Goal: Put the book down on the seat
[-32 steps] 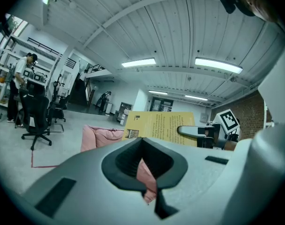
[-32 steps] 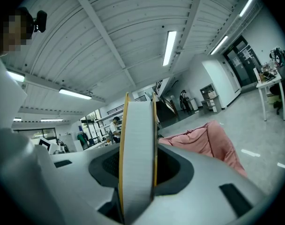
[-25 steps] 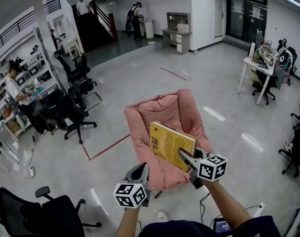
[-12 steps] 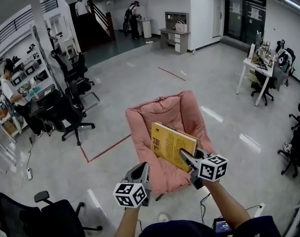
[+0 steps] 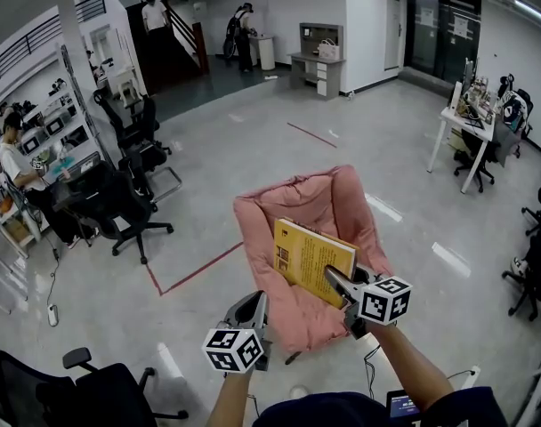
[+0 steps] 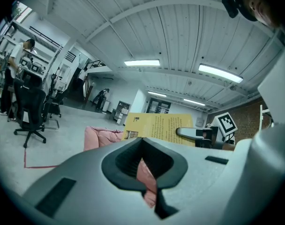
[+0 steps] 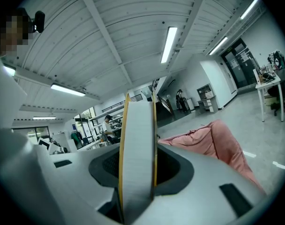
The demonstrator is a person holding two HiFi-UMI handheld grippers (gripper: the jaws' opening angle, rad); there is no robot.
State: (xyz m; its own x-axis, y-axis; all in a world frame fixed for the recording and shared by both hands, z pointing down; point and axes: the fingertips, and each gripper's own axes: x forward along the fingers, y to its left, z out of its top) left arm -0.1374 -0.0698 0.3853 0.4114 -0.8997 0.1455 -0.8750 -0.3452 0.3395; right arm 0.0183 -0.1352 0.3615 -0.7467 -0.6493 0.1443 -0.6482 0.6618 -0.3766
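A yellow book (image 5: 308, 254) hangs tilted over the seat of a pink padded chair (image 5: 293, 207) in the head view. My right gripper (image 5: 335, 283) is shut on the book's near corner. In the right gripper view the book's white page edge (image 7: 138, 153) stands upright between the jaws, with the pink chair (image 7: 213, 142) beyond. My left gripper (image 5: 251, 310) is lower left of the book, near the seat's front edge, shut and holding nothing. The left gripper view looks past its closed jaws at the book (image 6: 154, 125), the right gripper (image 6: 191, 133) and the chair (image 6: 98, 137).
Black office chairs (image 5: 128, 198) stand at the left, and another (image 5: 70, 390) is at the bottom left. A red tape line (image 5: 195, 269) runs on the floor left of the pink chair. A desk (image 5: 466, 118) and a chair (image 5: 537, 256) are at the right. A person (image 5: 17, 163) sits by the shelves.
The pink chair has drifted slightly right and lower in the view. The book and both grippers keep the same places and grips.
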